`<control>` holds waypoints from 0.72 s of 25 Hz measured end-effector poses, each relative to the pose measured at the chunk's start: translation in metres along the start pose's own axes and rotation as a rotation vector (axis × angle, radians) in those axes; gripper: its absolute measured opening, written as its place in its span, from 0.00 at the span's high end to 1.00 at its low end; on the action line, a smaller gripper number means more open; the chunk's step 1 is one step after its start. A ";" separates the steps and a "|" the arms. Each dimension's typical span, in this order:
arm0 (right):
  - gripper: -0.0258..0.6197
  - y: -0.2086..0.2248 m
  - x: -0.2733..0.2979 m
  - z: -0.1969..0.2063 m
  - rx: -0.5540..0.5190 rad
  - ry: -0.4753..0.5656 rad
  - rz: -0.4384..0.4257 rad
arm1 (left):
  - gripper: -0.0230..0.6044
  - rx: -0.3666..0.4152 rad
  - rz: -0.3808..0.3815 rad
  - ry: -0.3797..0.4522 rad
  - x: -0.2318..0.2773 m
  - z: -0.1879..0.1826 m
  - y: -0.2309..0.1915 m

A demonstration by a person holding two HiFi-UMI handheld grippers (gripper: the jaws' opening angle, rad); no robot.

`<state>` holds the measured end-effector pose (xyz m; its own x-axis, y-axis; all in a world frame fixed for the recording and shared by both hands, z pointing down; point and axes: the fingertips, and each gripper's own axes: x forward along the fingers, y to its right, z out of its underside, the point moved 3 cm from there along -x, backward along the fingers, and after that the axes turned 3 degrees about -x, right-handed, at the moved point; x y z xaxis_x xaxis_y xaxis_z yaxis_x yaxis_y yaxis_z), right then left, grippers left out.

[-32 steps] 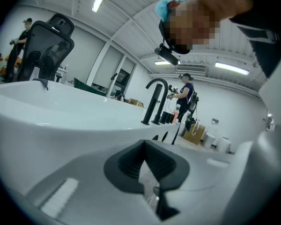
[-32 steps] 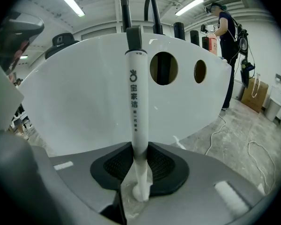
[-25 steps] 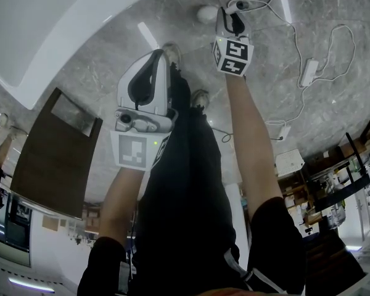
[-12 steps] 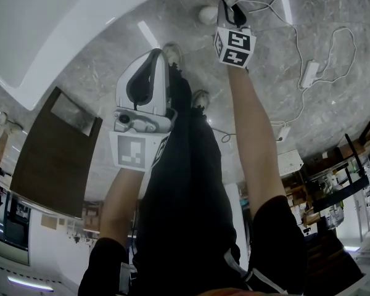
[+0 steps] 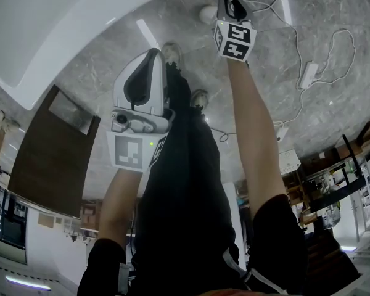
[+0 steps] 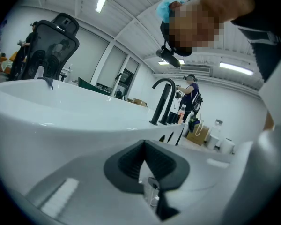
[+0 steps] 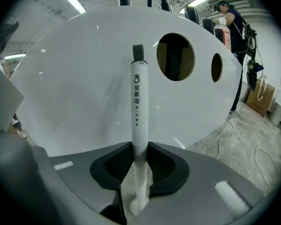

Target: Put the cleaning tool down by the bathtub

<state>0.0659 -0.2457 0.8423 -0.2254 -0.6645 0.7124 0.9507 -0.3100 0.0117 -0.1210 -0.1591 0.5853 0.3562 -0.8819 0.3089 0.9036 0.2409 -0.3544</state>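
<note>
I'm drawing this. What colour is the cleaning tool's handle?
White handle with a dark tip, clearest in the right gripper view.

Bathtub (image 7: 75,88): was white, smooth and very glossy.
Cleaning tool (image 7: 139,111): handle looked like smooth white plastic, a little shiny.
Floor (image 5: 333,103): was grey veined stone, polished.
Right gripper (image 7: 139,149) pads (image 7: 165,165): were black, ribbed, matt.
Board (image 5: 49,159): looked like dark matt wood.

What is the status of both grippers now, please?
Right gripper shut on white cylindrical cleaning-tool handle, facing white bathtub. Left gripper shut, empty. White cable on floor nearby.
</note>
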 end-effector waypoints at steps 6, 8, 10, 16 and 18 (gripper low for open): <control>0.82 0.000 0.004 -0.002 -0.002 0.001 0.002 | 0.95 0.000 -0.007 0.003 0.000 -0.001 -0.005; 0.82 -0.001 0.007 -0.003 -0.005 0.002 0.001 | 0.95 0.000 -0.008 0.002 -0.001 -0.001 -0.005; 0.82 -0.003 0.011 -0.005 -0.010 0.003 -0.003 | 0.95 -0.002 -0.011 0.002 -0.002 0.000 -0.006; 0.82 -0.006 0.015 -0.006 -0.016 -0.009 0.002 | 0.95 -0.004 -0.019 -0.006 -0.004 0.003 -0.012; 0.82 -0.006 0.016 -0.006 -0.012 -0.012 0.004 | 0.95 -0.001 -0.022 -0.007 -0.003 0.002 -0.014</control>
<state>0.0553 -0.2588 0.8491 -0.2189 -0.6579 0.7206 0.9489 -0.3155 0.0003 -0.1342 -0.1590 0.5913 0.3383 -0.8842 0.3222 0.9107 0.2214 -0.3486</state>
